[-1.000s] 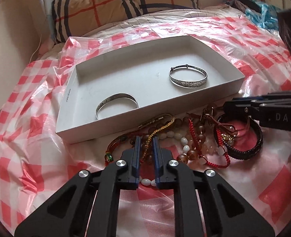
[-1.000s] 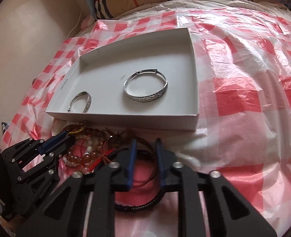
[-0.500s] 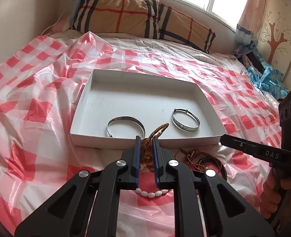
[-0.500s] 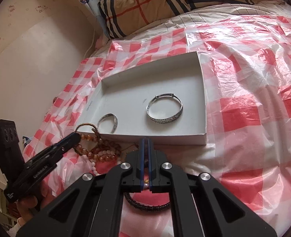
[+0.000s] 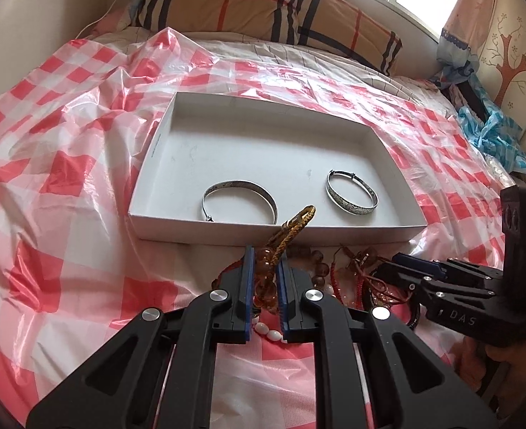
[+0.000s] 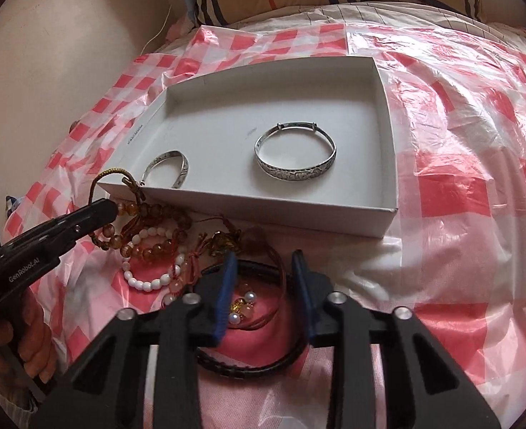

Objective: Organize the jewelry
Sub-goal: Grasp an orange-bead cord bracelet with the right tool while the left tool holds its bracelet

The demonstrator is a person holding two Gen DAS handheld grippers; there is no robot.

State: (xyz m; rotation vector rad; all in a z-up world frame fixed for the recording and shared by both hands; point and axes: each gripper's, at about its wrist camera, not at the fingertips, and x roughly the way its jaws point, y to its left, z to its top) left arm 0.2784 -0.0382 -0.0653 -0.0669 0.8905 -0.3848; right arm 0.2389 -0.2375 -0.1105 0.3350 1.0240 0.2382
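Right now the left tongs are clamped on an amber bead bracelet, their blue pads nearly together with the beads pinched between them; its braided gold cord loop sticks up past the fingertips, in front of the near wall of the white box. From the right wrist view the same bracelet hangs partly lifted, its beads trailing down to the pile on the bed. The right tongs stand a little apart and are opening; they straddle the black braided bracelet and a brown cord, and no pad presses on either. Beneath them lie a few pearls. Just beside, a white bead bracelet rests on the red checked plastic sheet. Inside the box lie two silver bangles: an open cuff near the front wall and a closed bangle to its right, well apart.
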